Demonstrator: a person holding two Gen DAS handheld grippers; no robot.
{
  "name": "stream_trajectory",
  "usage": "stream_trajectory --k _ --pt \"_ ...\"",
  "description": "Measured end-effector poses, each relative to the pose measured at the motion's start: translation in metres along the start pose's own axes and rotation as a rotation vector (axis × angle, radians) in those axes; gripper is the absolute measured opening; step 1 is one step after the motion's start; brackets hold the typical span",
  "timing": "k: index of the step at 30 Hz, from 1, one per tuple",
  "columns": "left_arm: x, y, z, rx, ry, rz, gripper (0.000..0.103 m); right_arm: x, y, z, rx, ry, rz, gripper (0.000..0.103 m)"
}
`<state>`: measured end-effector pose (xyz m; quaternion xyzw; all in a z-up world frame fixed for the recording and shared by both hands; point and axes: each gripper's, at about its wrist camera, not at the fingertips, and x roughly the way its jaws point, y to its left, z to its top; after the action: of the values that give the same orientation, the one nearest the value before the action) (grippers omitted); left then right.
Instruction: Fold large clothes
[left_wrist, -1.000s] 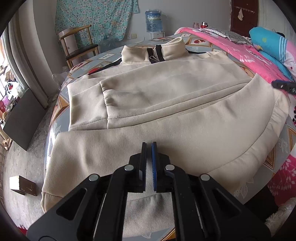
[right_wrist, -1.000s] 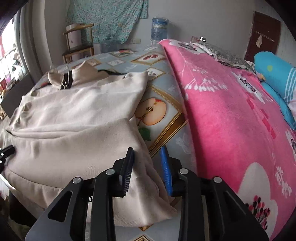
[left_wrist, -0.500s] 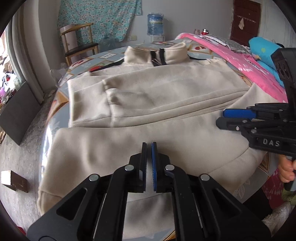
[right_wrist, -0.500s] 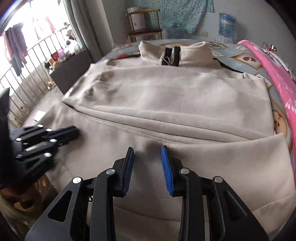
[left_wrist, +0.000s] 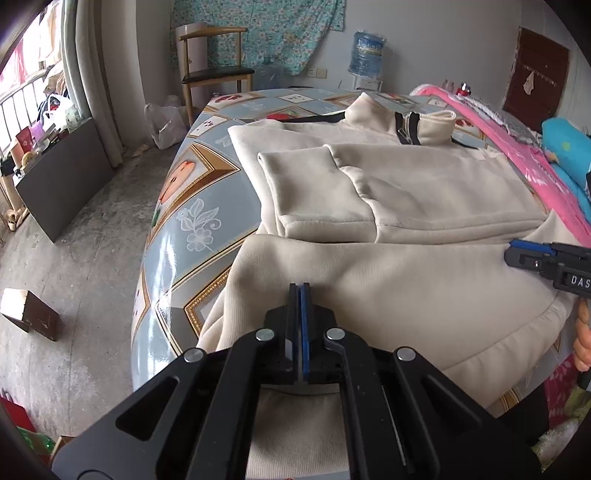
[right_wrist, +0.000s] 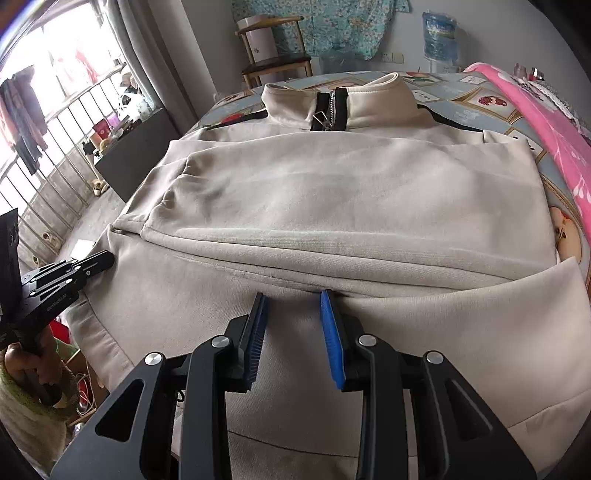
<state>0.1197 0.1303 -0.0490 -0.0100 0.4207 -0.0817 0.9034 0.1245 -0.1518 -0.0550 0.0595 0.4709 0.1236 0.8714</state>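
Cream jacket (right_wrist: 351, 206) spread along near table (left_wrist: 192, 206) edge, collar far. Left gripper (left_wrist: 300, 295) pinched shut, empty, over left hem — right gripper (right_wrist: 293, 325) part-open, nearer mid-hem fold.

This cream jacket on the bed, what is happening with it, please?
A person is folding a cream jacket spread on the bed, with a handheld gripper in each hand. Both sleeves already lie folded across its chest. The left gripper has its jaws shut near the jacket's lower left part; whether they pinch fabric is unclear. The right gripper hovers over the lower middle with jaws apart, nothing between them. The bottom half is not yet folded up.
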Motion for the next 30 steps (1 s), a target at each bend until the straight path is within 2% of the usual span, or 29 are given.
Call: stream_trajectory --k 4,10,14,16,17,19,22,23,25,30 --pt "-0.004 0.023 0.002 -0.124 -0.023 -0.063 0.002 0.0 -0.001 -0.001 0.004 -0.002 0.005 0.029" --pt "-0.003 0.041 0.002 -0.166 -0.056 -0.093 0.002 -0.001 -0.002 -0.001 0.007 -0.007 0.013 0.029" --pt "-0.013 0.047 -0.003 -0.182 -0.062 -0.046 0.002 -0.001 -0.003 -0.001 0.011 -0.01 0.018 0.029" --pt "-0.02 0.045 -0.004 -0.161 -0.069 0.051 0.002 -0.001 -0.004 -0.001 0.011 -0.012 0.022 0.029" --pt "-0.026 0.044 -0.003 -0.15 -0.08 0.075 0.002 -0.001 -0.004 -0.002 0.011 -0.014 0.024 0.029" --pt "-0.04 0.036 -0.001 -0.134 -0.116 0.079 0.002 -0.001 -0.005 -0.001 0.011 -0.013 0.03 0.029" --pt "-0.053 0.004 0.002 -0.081 -0.148 -0.013 0.002 -0.004 -0.008 0.001 0.021 -0.006 0.056 0.029" --pt "-0.052 -0.015 0.002 -0.04 -0.136 -0.061 0.002 -0.009 -0.01 0.001 0.033 -0.014 0.066 0.029" --pt "-0.045 -0.053 -0.002 0.052 -0.102 -0.106 0.002 -0.029 -0.009 0.001 0.019 -0.063 0.085 0.03" --pt "-0.027 -0.105 -0.018 0.129 -0.018 -0.224 0.002 -0.076 0.013 -0.017 -0.107 -0.105 0.115 0.031"
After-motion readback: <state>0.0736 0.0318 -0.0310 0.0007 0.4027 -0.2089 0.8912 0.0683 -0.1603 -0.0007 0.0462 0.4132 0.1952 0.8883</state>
